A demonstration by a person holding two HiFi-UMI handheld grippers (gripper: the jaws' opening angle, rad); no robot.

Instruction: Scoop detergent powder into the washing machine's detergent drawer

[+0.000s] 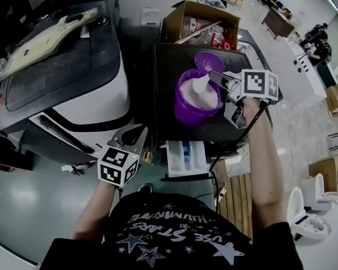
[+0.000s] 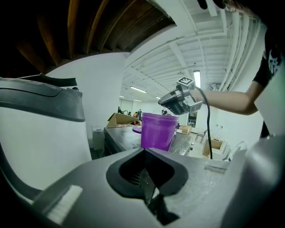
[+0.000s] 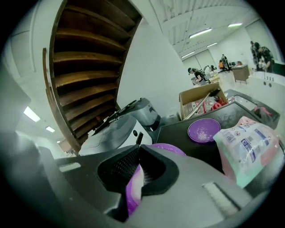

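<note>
A purple tub (image 1: 185,108) of white detergent powder stands on the black washer top (image 1: 163,62). A white scoop (image 1: 201,83) sits in the powder, and my right gripper (image 1: 216,80) is shut on its handle over the tub's right rim. In the right gripper view the pale handle (image 3: 135,185) shows between the jaws, above the tub rim (image 3: 168,149). The white detergent drawer (image 1: 185,158) stands pulled out below the washer's front edge. My left gripper (image 1: 138,132) hangs shut and empty left of the drawer. It faces the tub (image 2: 158,130) and the right gripper (image 2: 178,101).
The tub's purple lid (image 1: 208,60) lies behind it on the washer top. A detergent bag (image 3: 249,147) lies right of the tub. An open cardboard box (image 1: 198,21) stands at the back. A white and black machine (image 1: 65,70) fills the left side.
</note>
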